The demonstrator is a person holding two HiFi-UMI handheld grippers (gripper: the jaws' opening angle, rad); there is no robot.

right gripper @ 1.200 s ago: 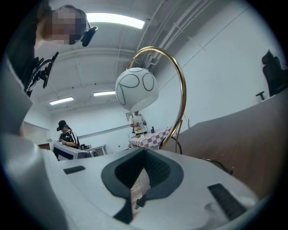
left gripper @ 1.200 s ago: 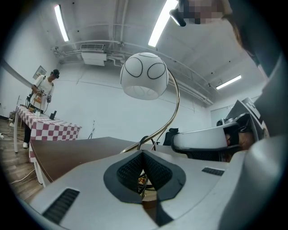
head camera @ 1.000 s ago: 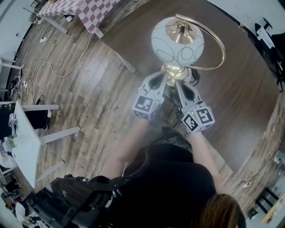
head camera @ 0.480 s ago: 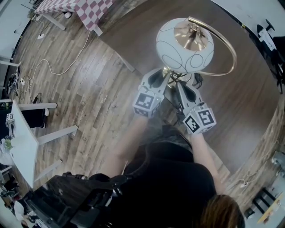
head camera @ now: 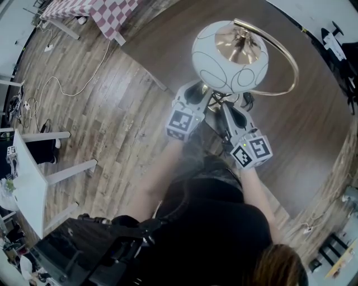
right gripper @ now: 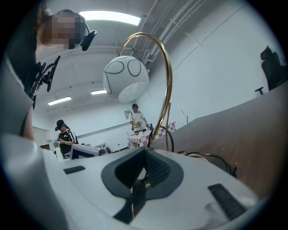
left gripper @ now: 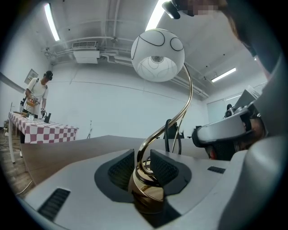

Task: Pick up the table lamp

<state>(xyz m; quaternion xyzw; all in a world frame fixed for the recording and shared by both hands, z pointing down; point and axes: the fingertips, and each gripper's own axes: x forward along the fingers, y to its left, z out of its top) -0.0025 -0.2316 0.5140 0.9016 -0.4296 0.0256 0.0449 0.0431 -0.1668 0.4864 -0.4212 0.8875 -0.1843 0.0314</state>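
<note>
Left gripper: jaws have just been opening, now spread, 1 on each side of the gold stem.
Right gripper: jaws pressed together, same as 1 second ago.
Table lamp: upright on the brown table, globe slightly further right than before.

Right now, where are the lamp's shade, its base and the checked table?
Shade [head camera: 215, 61], head view, white glass on its left side.
Base [left gripper: 146, 197], left gripper view, brass front.
Checked table [head camera: 106, 14], head view, the cloth.
</note>
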